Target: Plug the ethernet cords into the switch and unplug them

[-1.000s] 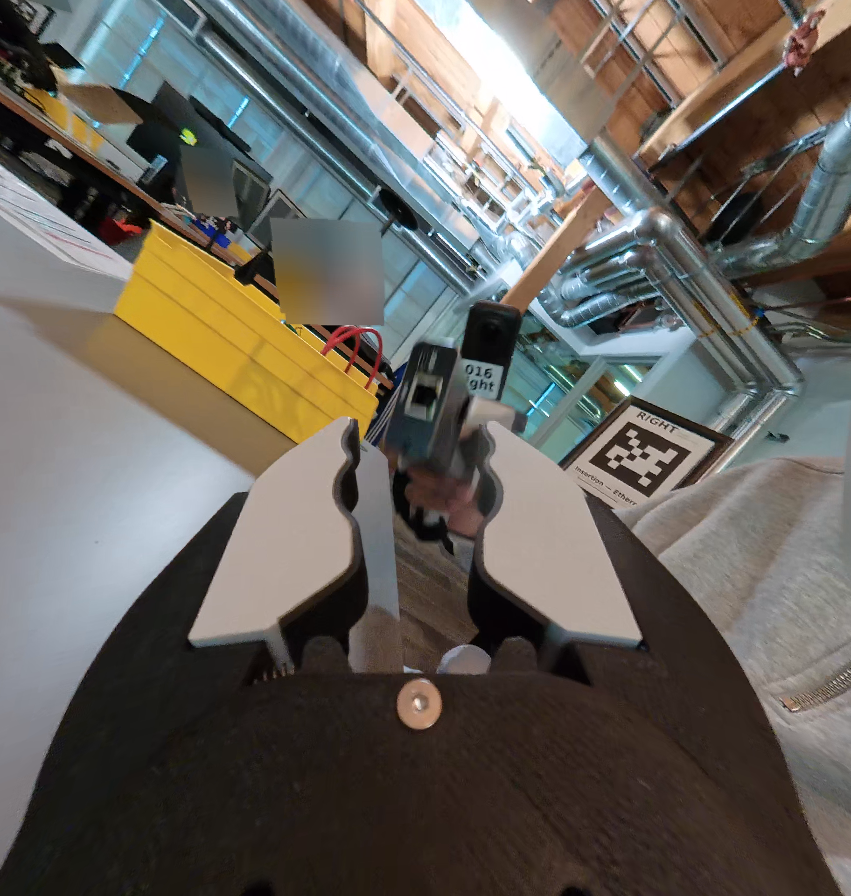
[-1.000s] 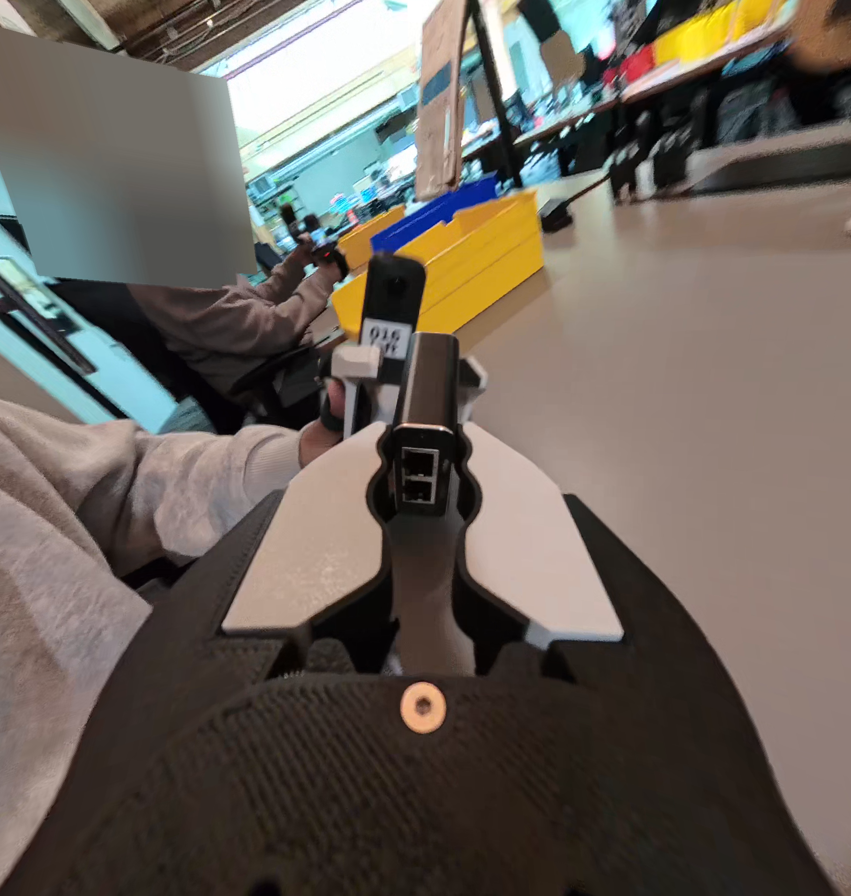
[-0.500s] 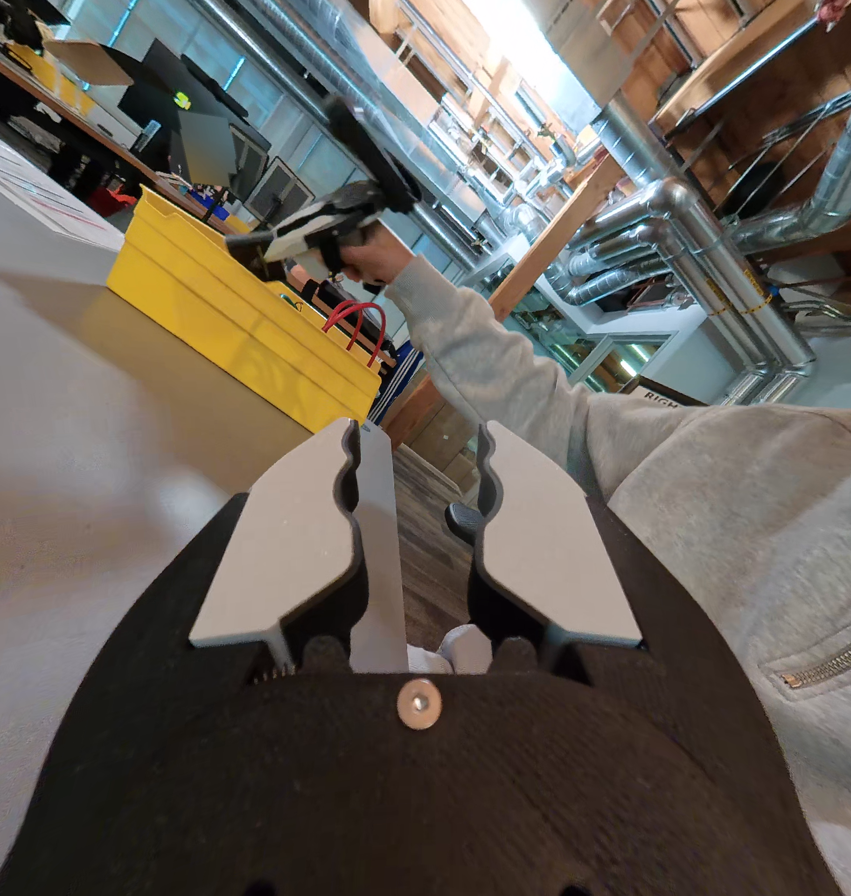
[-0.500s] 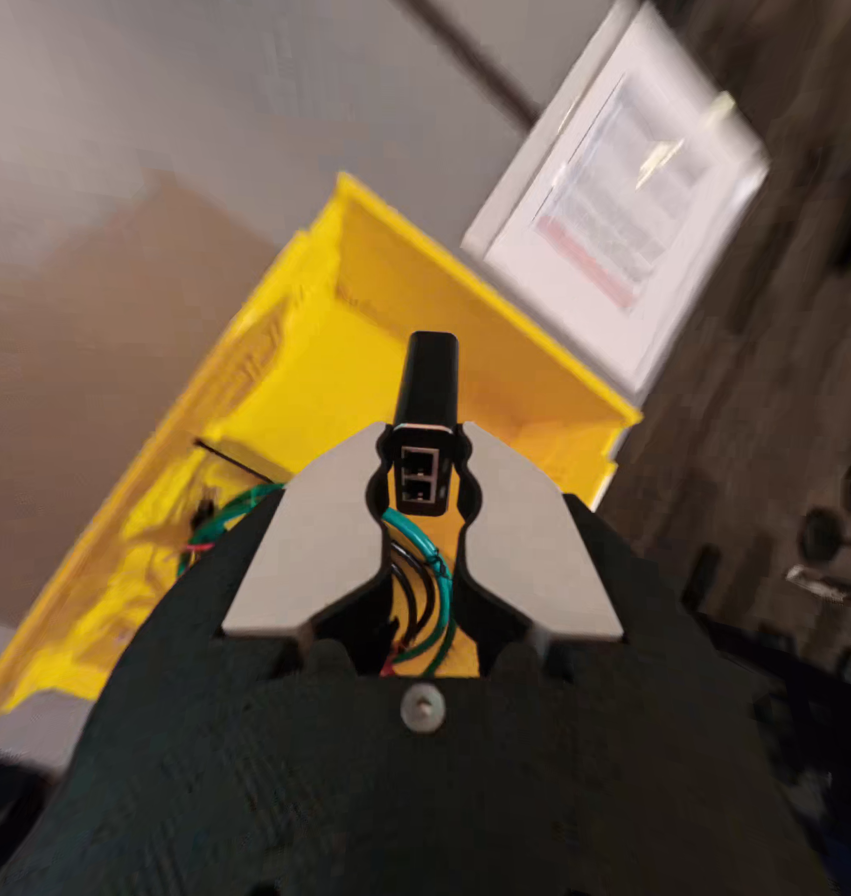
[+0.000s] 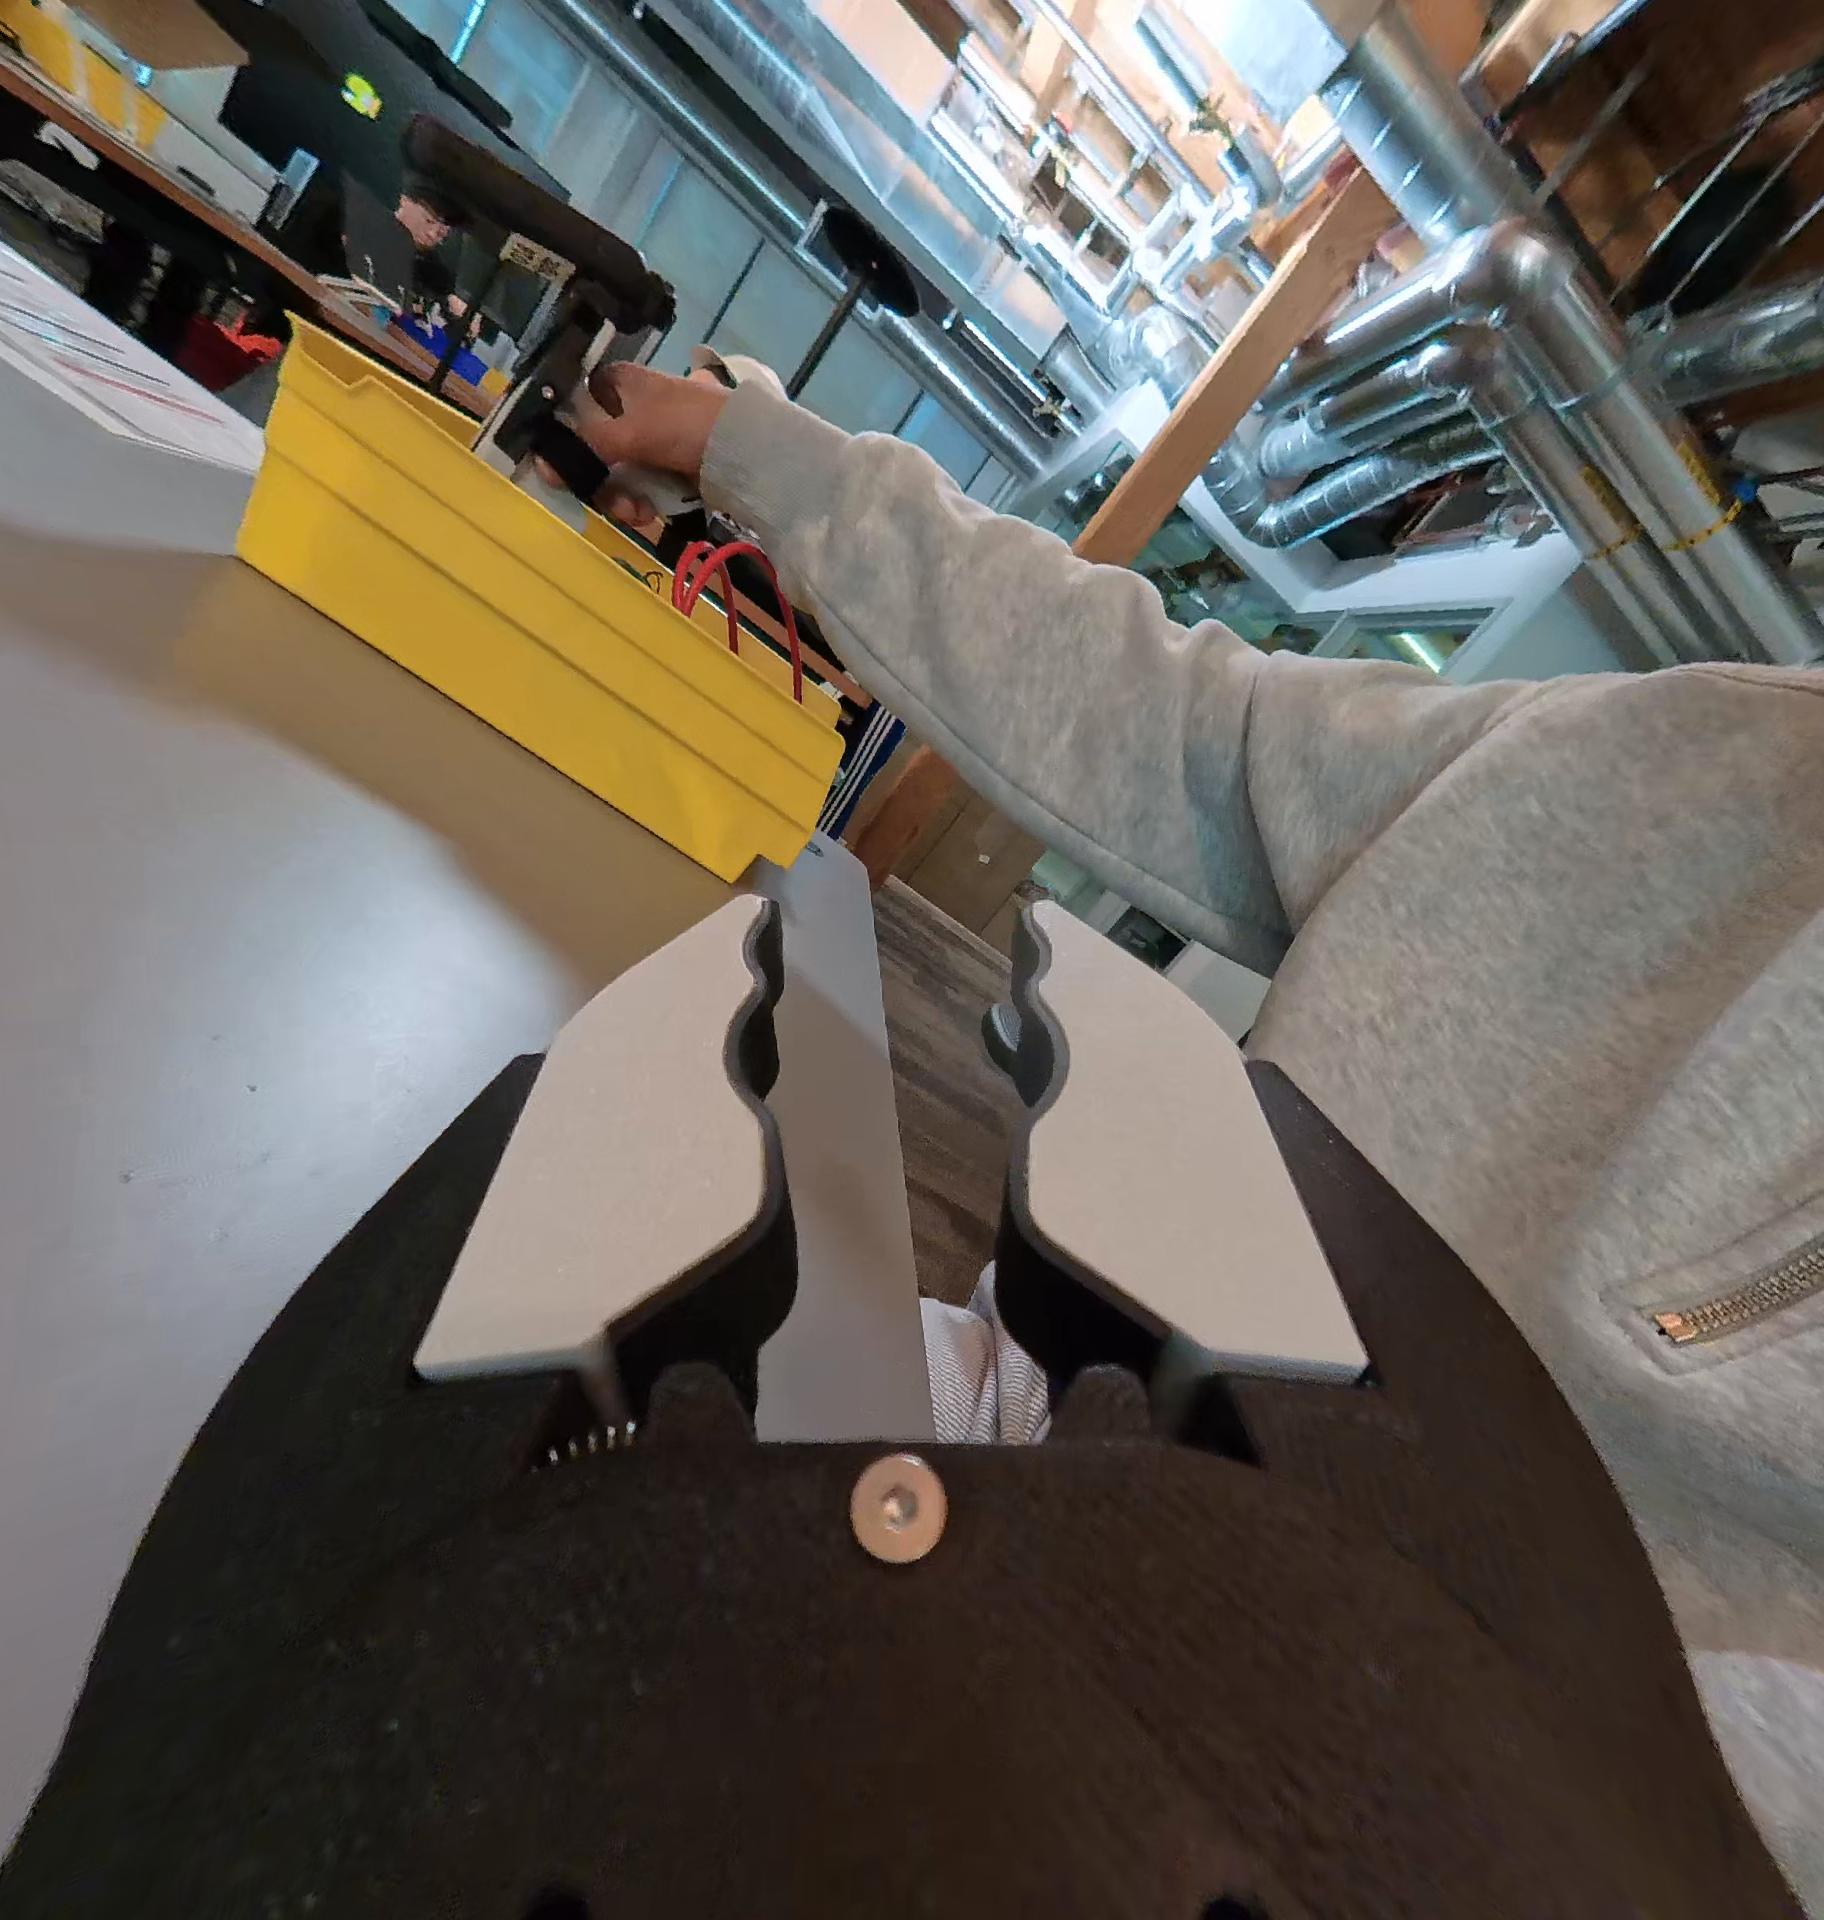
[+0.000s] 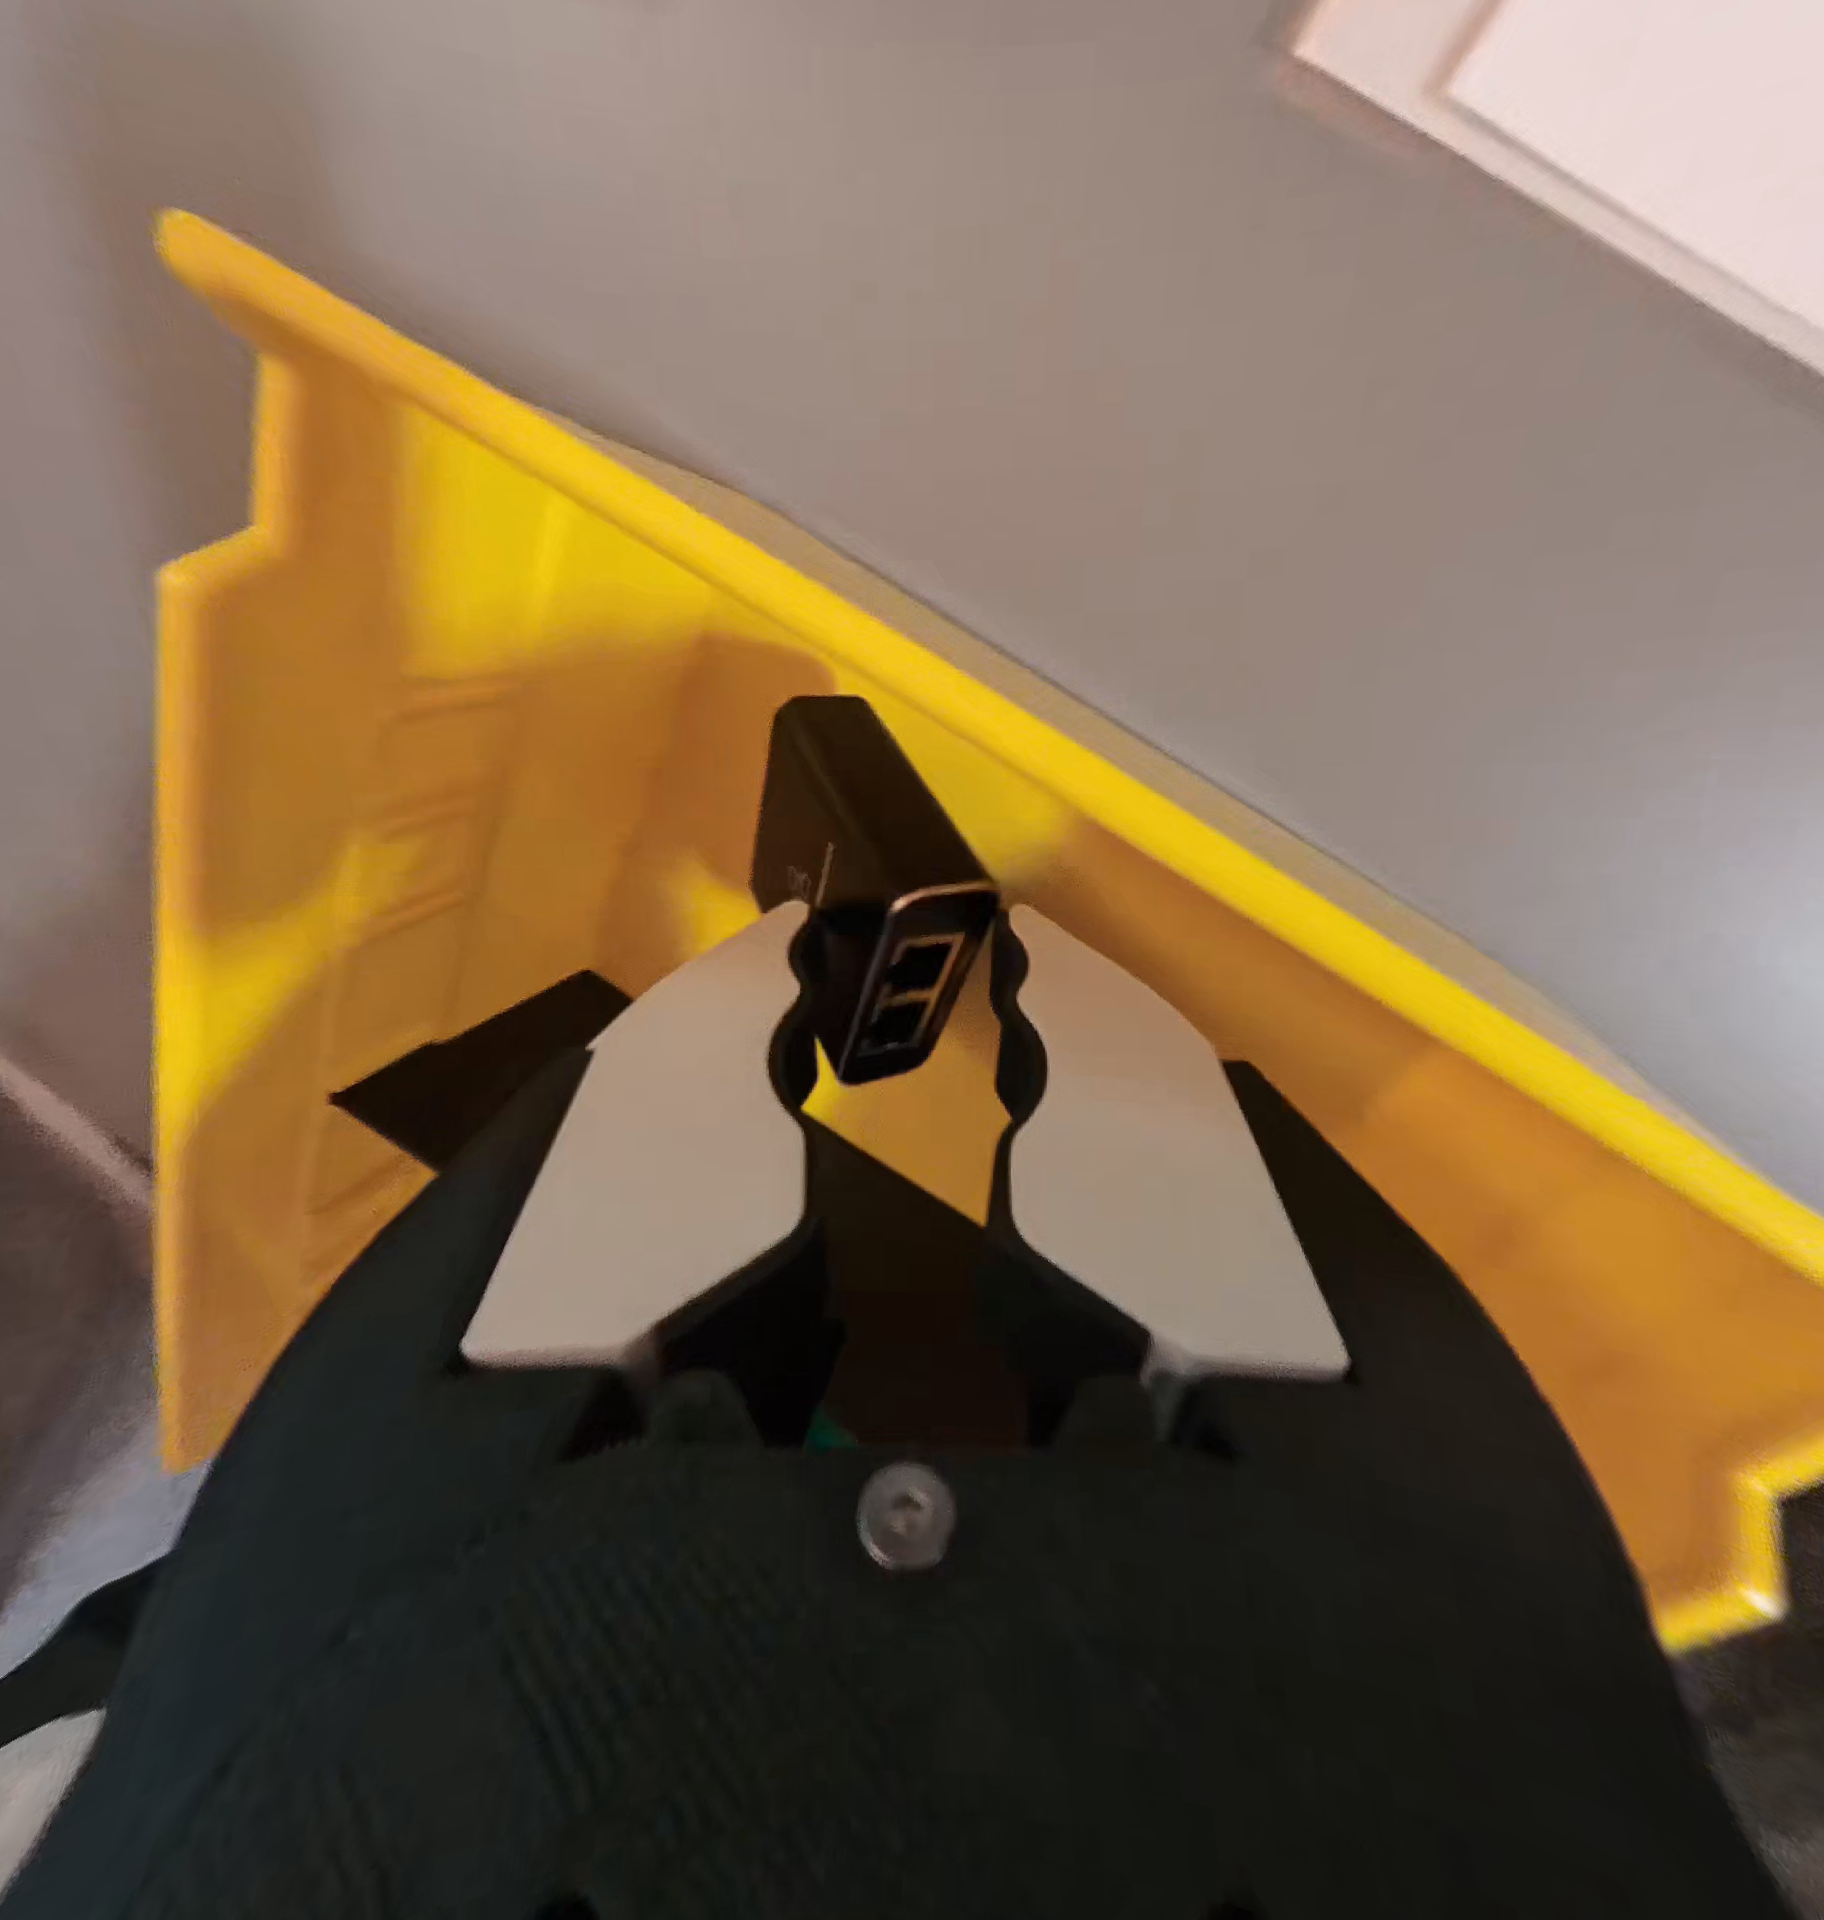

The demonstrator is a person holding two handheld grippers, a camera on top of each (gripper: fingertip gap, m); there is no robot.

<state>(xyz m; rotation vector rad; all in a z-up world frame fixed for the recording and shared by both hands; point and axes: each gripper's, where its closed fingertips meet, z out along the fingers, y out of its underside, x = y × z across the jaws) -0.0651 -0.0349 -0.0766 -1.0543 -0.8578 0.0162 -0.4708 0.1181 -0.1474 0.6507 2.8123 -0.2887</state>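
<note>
Left wrist view looks low across the grey table [image 5: 212, 987] toward the yellow bin [image 5: 534, 665], which sits near the table's edge. My grey sleeve [image 5: 1043, 665] reaches over the bin's near end, and my hand [image 5: 648, 416] holds my right gripper [image 5: 560, 416] above the bin's far end. A white sheet [image 5: 87, 384] lies on the table just beyond the bin. My left gripper [image 5: 897, 925] hangs at the table edge, short of the bin's near corner, its jaws wide apart with nothing between them. Loops of red cord [image 5: 736, 592] stand up out of the bin beside my sleeve.

From the right wrist view, which is blurred, I look down into the bin. The black switch [image 6: 856, 821] sits askew between my right jaws, over the bin's inside and close to its long wall, its two ports facing the camera. Those jaws are parted about as wide as the switch, with a sliver of gap on one side; whether they pinch it I cannot tell. A scrap of green cord [image 6: 825, 1439] shows at the jaw roots.
</note>
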